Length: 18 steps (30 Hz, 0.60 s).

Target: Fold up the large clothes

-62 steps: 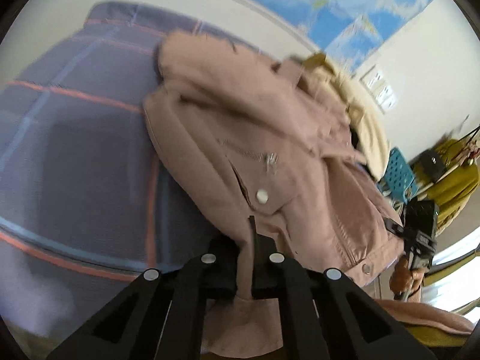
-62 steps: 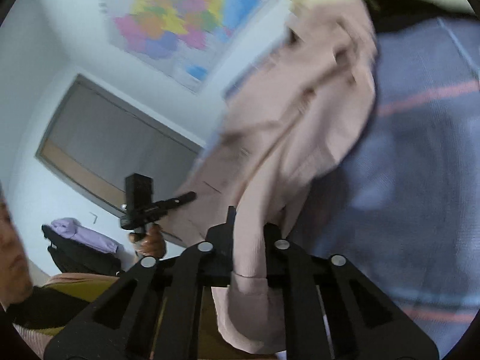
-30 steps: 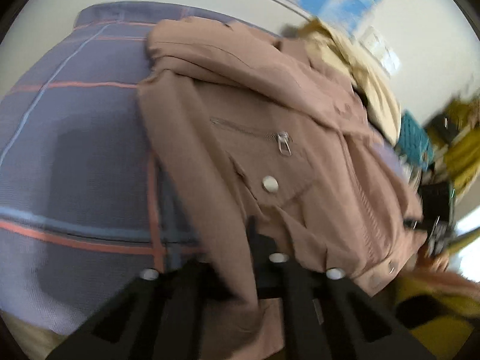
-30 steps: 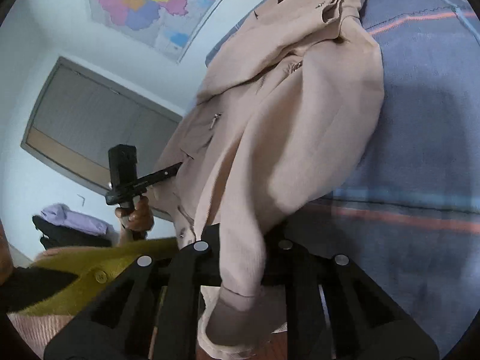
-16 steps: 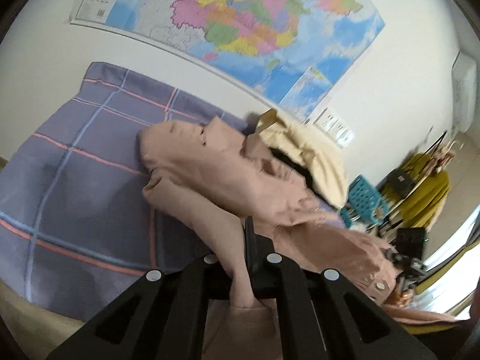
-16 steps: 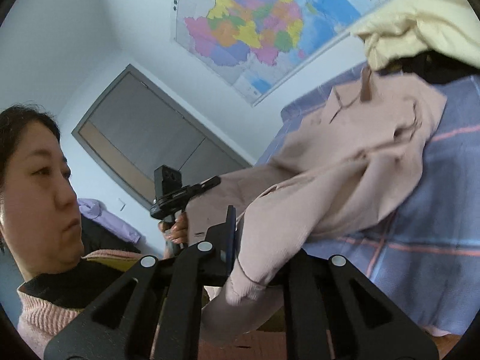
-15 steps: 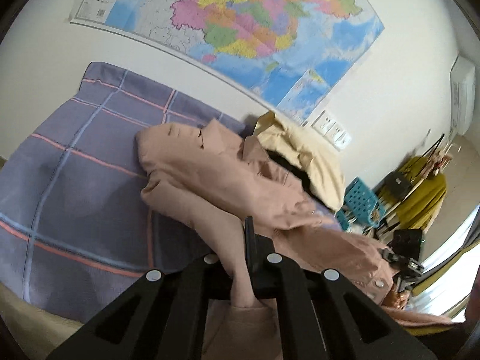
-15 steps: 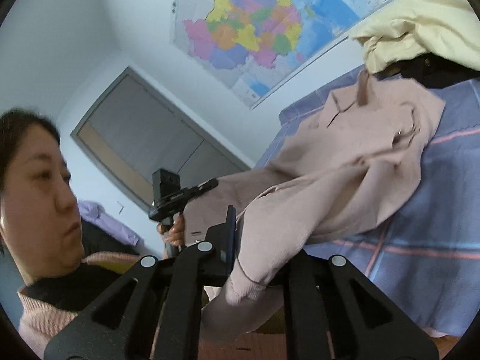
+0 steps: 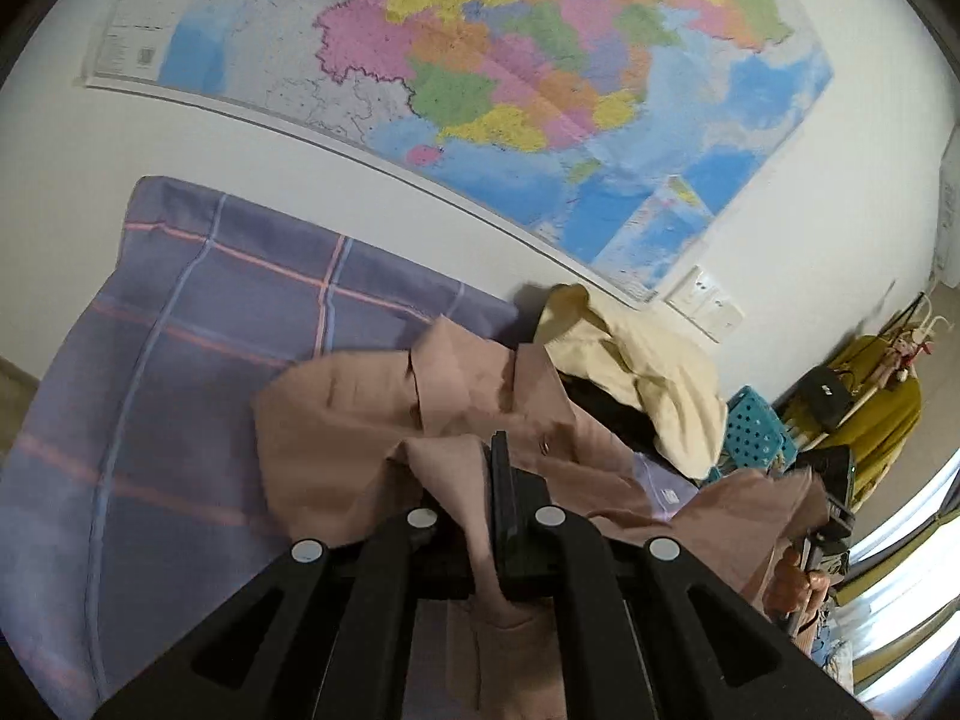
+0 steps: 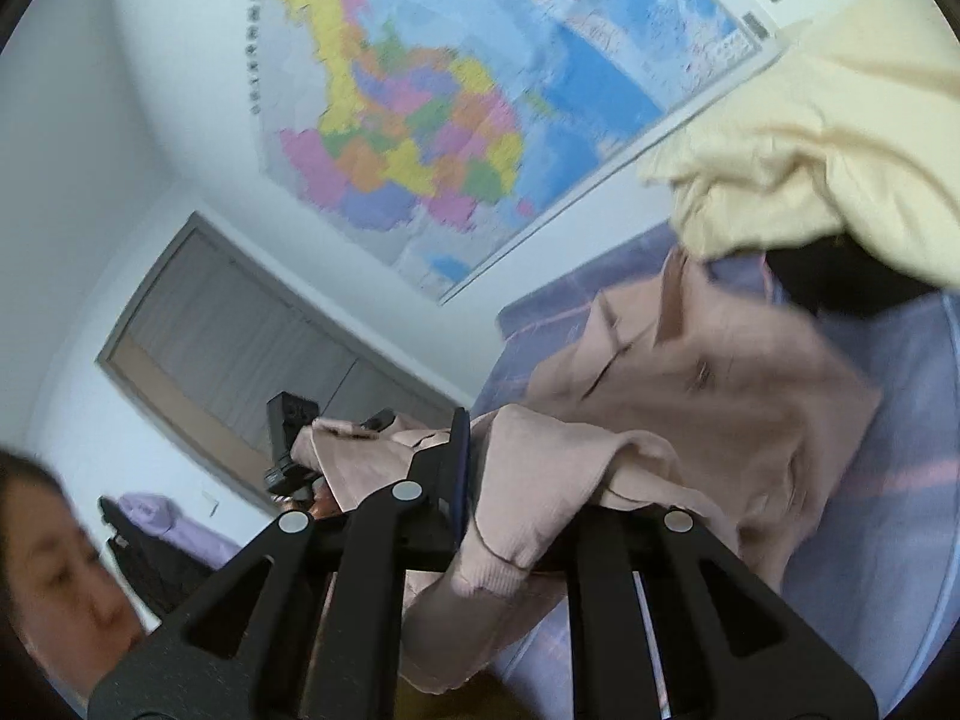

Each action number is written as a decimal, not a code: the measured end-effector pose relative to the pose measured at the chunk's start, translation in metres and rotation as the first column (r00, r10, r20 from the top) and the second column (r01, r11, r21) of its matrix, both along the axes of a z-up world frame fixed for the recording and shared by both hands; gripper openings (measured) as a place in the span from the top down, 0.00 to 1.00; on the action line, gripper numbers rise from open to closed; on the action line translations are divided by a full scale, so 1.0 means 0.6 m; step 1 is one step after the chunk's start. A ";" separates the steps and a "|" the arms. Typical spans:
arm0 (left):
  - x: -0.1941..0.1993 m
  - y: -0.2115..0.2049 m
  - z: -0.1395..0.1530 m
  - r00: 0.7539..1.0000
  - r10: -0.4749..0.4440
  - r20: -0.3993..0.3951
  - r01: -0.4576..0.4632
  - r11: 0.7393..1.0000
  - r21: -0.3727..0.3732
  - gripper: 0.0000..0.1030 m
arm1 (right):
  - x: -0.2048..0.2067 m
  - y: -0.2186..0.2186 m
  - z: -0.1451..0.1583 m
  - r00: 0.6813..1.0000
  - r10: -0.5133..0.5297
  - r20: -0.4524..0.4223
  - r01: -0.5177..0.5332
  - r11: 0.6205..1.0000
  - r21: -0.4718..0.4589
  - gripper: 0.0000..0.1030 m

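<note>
1. The dusty-pink zip-front cloth jacket is draped on the purple plaid bed cover, its bulk ahead of and below both pairs of jaws; a cream garment lies beyond it.
2. The left gripper is clenched on a sleeve cuff; the right gripper is clamped on the other cuff.
3. Both sleeves run back from the body to the jaws, neither hand judged nearer; the fold turns on carrying them forward.

Wall map: a large coloured map is fixed on the white wall.
Socket plate: it is mounted just below the map's corner.
Basket: a turquoise one with holes is seen on the right.
Sliding door: a grey one is seen behind, closed.
</note>
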<state>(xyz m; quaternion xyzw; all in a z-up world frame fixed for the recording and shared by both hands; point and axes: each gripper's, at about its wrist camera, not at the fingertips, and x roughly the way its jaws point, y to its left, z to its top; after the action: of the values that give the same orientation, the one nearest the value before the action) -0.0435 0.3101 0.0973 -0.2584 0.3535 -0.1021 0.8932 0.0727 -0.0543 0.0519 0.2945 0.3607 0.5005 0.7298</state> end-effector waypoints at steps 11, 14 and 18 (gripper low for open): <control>0.247 0.052 -0.116 0.959 0.070 -0.274 -0.057 0.997 0.057 0.91 | 0.230 0.053 -0.112 0.962 -0.147 -0.230 0.110 0.980 -0.166 0.76; 0.274 0.062 -0.144 0.942 0.118 -0.314 -0.099 0.992 0.076 0.72 | 0.257 0.054 -0.155 0.933 -0.207 -0.293 0.141 0.963 -0.231 0.53; 0.254 0.055 -0.126 0.971 0.065 -0.231 -0.052 0.997 0.063 0.54 | 0.241 0.050 -0.140 0.954 -0.214 -0.209 0.156 0.952 -0.264 0.30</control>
<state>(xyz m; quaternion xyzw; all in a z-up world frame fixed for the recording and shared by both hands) 0.1092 0.3433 0.0217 -0.2538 0.4506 -0.0347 0.8552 0.2173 -0.0241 -0.0320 0.2922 0.4741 0.3426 0.7566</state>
